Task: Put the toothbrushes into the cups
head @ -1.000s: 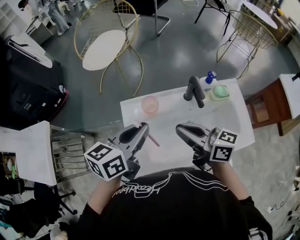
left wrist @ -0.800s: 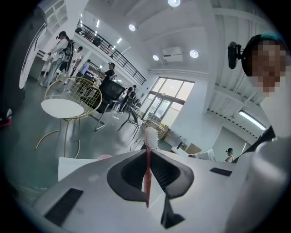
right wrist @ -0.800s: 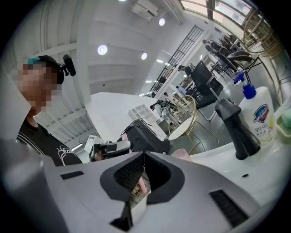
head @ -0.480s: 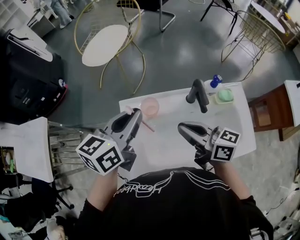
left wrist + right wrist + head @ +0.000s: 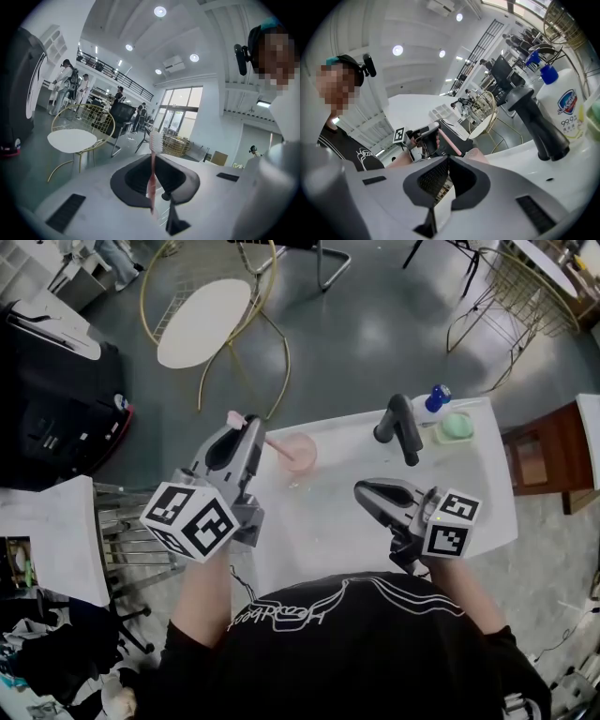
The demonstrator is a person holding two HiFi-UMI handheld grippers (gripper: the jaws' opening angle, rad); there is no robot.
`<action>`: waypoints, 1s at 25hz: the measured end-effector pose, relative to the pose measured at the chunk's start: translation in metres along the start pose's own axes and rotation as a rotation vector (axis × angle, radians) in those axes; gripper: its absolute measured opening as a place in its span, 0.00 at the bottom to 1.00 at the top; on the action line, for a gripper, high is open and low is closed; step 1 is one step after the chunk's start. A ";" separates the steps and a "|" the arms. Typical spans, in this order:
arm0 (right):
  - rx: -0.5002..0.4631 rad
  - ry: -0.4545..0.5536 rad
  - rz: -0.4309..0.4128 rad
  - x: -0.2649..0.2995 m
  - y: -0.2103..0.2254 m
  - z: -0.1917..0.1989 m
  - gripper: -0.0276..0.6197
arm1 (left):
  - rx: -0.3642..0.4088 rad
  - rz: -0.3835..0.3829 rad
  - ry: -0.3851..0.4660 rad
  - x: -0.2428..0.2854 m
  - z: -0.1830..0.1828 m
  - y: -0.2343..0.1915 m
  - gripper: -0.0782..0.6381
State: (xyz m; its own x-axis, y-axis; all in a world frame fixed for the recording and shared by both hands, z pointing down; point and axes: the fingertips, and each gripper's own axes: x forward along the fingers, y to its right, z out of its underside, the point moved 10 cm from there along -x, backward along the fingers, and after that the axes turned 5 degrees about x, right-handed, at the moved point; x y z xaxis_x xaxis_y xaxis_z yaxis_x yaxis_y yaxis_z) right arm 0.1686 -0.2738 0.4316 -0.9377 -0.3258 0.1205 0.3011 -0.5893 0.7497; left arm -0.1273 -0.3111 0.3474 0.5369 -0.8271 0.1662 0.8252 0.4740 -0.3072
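Over on the left, the left gripper is raised above the left end of the white counter, its jaws pinched narrow on a pink toothbrush. In the left gripper view the brush stands upright between the jaws, with the white bristles poking out past their tips. The lower part of the handle is lost behind the gripper's own body there. From above, the handle slants down to the right and its free end lies over the mouth of the pink cup, which stands on the counter near the far edge. I cannot tell whether the end is inside the cup or touches it. The right gripper view shows only the cup's rim, the rest being hidden behind that gripper's jaws.

Further right a black faucet rises from the counter. Nearer the person, the right gripper hangs above bare counter, its jaws together with nothing between them. Beyond the faucet are a white bottle with a blue pump and, just beside it, a green soap dish. The counter's near edge is covered by the person's black shirt.
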 end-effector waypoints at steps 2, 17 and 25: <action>0.009 -0.005 0.006 0.001 0.004 0.001 0.09 | -0.006 -0.002 0.003 0.007 0.007 -0.005 0.15; 0.064 -0.010 0.046 0.001 0.020 0.010 0.09 | -0.028 -0.031 -0.035 0.035 0.083 -0.016 0.14; 0.089 -0.003 0.065 0.000 0.027 0.013 0.09 | 0.006 -0.045 -0.071 0.039 0.103 -0.012 0.15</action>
State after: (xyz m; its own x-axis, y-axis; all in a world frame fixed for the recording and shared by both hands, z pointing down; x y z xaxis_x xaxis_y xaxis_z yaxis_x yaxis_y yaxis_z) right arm 0.1746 -0.2803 0.4606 -0.9174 -0.3587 0.1724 0.3447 -0.4994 0.7948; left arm -0.0980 -0.3181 0.4544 0.5101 -0.8243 0.2456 0.8497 0.4388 -0.2922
